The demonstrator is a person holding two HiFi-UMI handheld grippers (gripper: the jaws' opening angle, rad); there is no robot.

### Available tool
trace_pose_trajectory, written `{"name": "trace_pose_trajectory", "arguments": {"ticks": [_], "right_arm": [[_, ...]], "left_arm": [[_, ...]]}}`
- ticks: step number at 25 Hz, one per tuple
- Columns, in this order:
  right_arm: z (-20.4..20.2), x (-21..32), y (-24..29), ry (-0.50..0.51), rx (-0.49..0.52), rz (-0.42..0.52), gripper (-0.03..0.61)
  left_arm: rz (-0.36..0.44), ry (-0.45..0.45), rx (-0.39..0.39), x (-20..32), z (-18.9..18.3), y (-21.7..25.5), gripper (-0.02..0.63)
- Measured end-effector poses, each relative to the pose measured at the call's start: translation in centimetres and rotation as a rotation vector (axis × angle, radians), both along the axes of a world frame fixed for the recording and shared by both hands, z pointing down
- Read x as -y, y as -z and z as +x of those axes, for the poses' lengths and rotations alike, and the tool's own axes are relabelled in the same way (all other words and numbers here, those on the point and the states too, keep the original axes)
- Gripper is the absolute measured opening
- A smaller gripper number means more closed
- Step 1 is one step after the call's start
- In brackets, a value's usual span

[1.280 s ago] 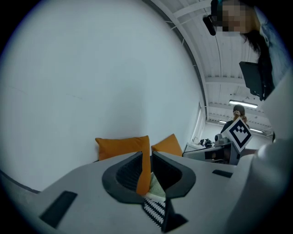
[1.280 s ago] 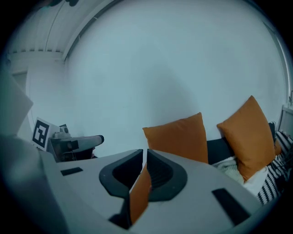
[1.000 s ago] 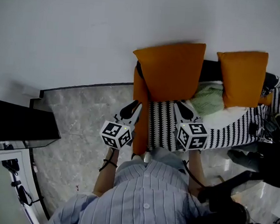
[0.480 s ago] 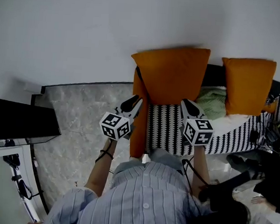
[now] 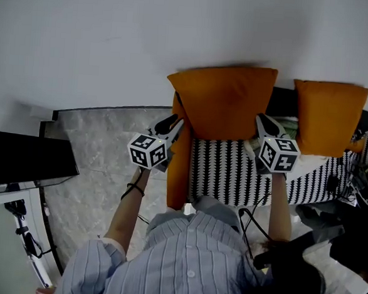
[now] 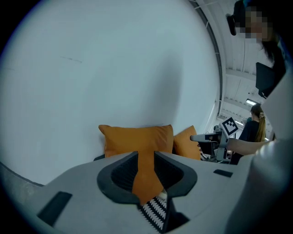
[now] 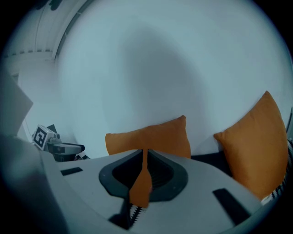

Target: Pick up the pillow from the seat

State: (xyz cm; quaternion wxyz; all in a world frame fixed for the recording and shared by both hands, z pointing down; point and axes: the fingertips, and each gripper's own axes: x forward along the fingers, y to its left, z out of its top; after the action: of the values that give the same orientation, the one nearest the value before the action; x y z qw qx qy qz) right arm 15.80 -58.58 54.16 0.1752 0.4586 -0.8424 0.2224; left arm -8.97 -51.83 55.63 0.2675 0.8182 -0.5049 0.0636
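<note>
A large orange pillow (image 5: 222, 102) leans upright against the wall at the left end of a sofa with a black-and-white zigzag cover (image 5: 226, 174). It also shows ahead in the left gripper view as the orange pillow (image 6: 137, 137) and in the right gripper view as the same pillow (image 7: 151, 135). My left gripper (image 5: 174, 122) is by the pillow's lower left corner, above the orange armrest (image 5: 179, 168). Its jaws have just been opening; they stand a little apart with nothing gripped between them. My right gripper (image 5: 263, 121) is shut and empty at the pillow's lower right corner.
A second orange pillow (image 5: 327, 115) leans further right on the sofa. A black box (image 5: 26, 160) stands on the marble floor (image 5: 102, 150) at the left. Dark gear and another person (image 5: 348, 224) crowd the right side. The white wall is right behind the pillows.
Both grippers have moved forward to the pillow and spread apart, the left toward its left edge and the right toward its right edge.
</note>
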Motion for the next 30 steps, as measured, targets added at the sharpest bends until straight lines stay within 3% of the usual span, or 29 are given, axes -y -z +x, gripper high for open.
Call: {"name": "trace_pose_trajectory", "arguments": {"ticks": [11,14,19,22,27,30], "right_arm": [[3.1,7.5,2.2,-0.024,0.021,0.067,0.043],[3.4,8.7,2.4,0.002,0.016,0.077,0.104],[3.6,10.6,1.9,0.044,-0.021,0.075,0.161],[3.3,11.8,1.0,0.057,-0.018,0.058,0.257],[2.3,13.0,-0.7,0.065,0.001,-0.010,0.272],[1.9,13.7,-1.0,0.026,0.108,-0.059,0.272]], "left_arm": [[-0.041,0.047,0.018,5.1,-2.2,-1.0,0.175],[-0.069,0.055,0.008,6.3,-3.0,-1.5,0.215],[-0.102,0.070,0.022,8.4,-4.4,-2.2,0.227],[-0.105,0.079,0.023,9.6,-5.1,-2.6,0.227],[-0.137,0.098,0.021,11.6,-6.3,-4.0,0.227],[-0.154,0.104,-0.005,12.3,-6.4,-4.5,0.227]]}}
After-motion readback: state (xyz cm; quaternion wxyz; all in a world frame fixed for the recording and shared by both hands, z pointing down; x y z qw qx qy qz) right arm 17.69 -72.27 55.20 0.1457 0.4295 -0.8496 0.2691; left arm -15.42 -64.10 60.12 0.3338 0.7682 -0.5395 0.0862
